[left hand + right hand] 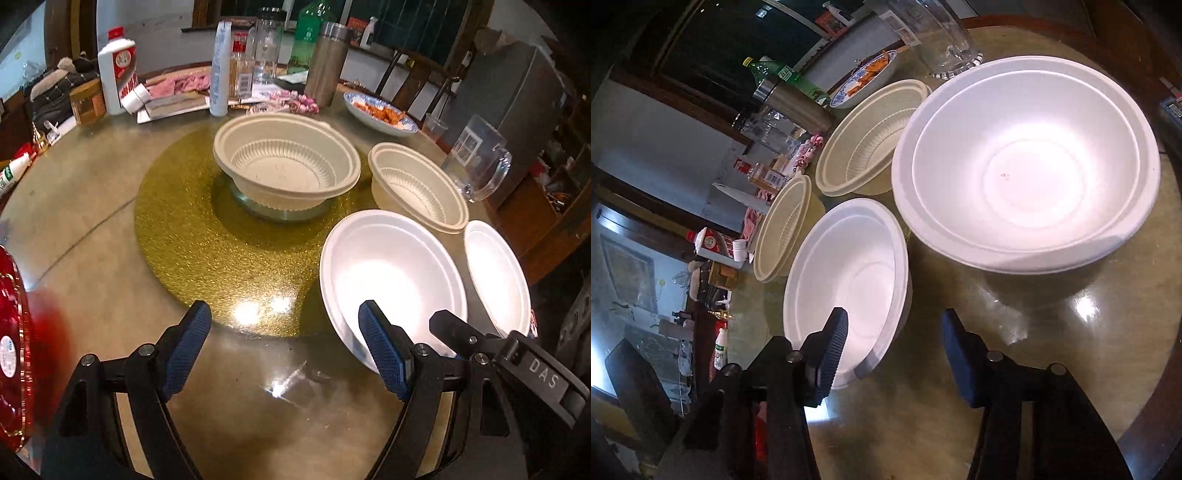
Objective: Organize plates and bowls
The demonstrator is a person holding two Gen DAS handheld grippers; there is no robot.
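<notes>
Two white foam bowls and two beige ribbed plastic bowls stand on a round glass table. In the left wrist view a beige bowl sits on the gold turntable, a second beige bowl to its right, a white bowl in front, another white bowl at the far right. My left gripper is open and empty above the table, its right finger over the near white bowl's rim. My right gripper is open, its left finger over the smaller-looking white bowl; the other white bowl lies beyond.
Bottles, a steel flask, a glass jar and a plate of food crowd the table's far side. A clear glass pitcher stands at the right. A red plastic dish is at the left edge.
</notes>
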